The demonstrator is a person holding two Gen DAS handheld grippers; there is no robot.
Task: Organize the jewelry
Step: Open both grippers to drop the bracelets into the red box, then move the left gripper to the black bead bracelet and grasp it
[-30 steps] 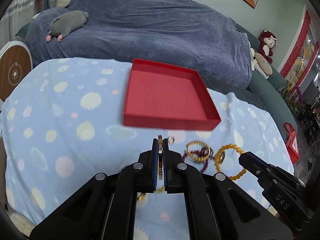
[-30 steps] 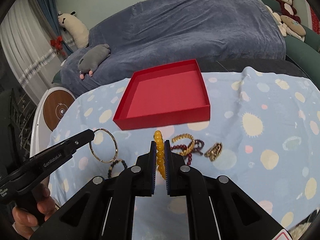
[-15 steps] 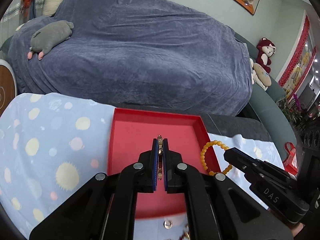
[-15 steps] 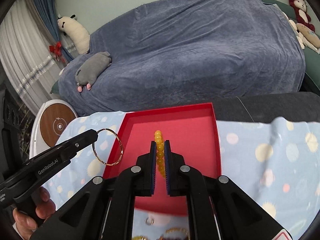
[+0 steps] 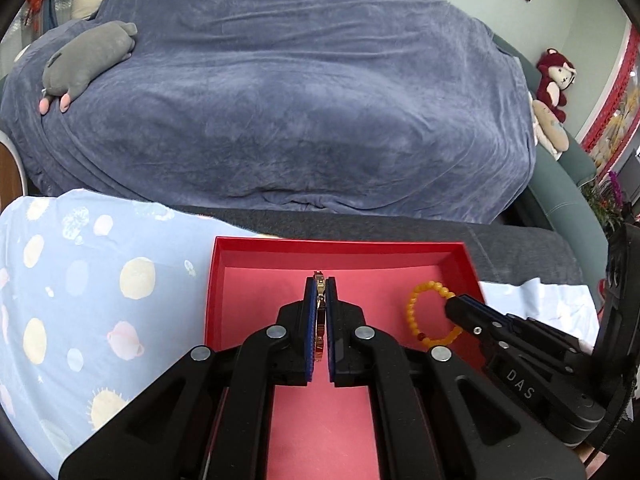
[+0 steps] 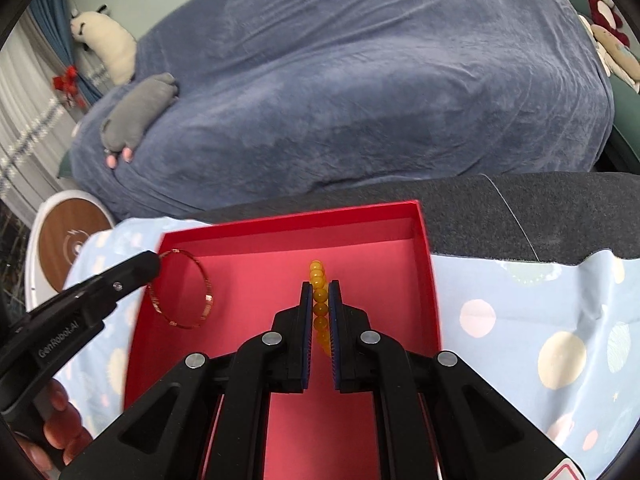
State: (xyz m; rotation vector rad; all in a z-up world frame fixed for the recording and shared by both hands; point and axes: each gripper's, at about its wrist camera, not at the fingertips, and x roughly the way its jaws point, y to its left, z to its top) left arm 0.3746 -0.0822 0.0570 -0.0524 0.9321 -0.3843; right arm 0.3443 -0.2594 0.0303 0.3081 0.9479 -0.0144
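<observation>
An open red tray [image 5: 340, 249] [image 6: 288, 224] lies at the far edge of the table. My left gripper [image 5: 319, 286] is shut on a thin gold bangle [image 5: 319, 312], held edge-on over the tray's middle. From the right wrist view the same bangle [image 6: 182, 290] hangs as a full ring from the left gripper's tip [image 6: 154, 266] above the tray's left side. My right gripper [image 6: 320, 290] is shut on a yellow bead bracelet [image 6: 318, 280]. That bracelet [image 5: 424, 312] hangs as a loop over the tray's right side, with the right gripper's tip [image 5: 454, 308] clamped on it.
The table wears a light blue cloth with pastel spots [image 5: 80, 300]. Behind the tray is a dark grey strip [image 6: 520, 216], then a sofa under a blue blanket [image 5: 300, 100] with a grey plush toy [image 5: 88, 60]. A round white-rimmed wooden disc [image 6: 72, 240] stands at left.
Both grippers have carried their pieces forward from the loose jewelry near the table front to above the red tray, and sunk a little. The jaws stayed shut throughout.
</observation>
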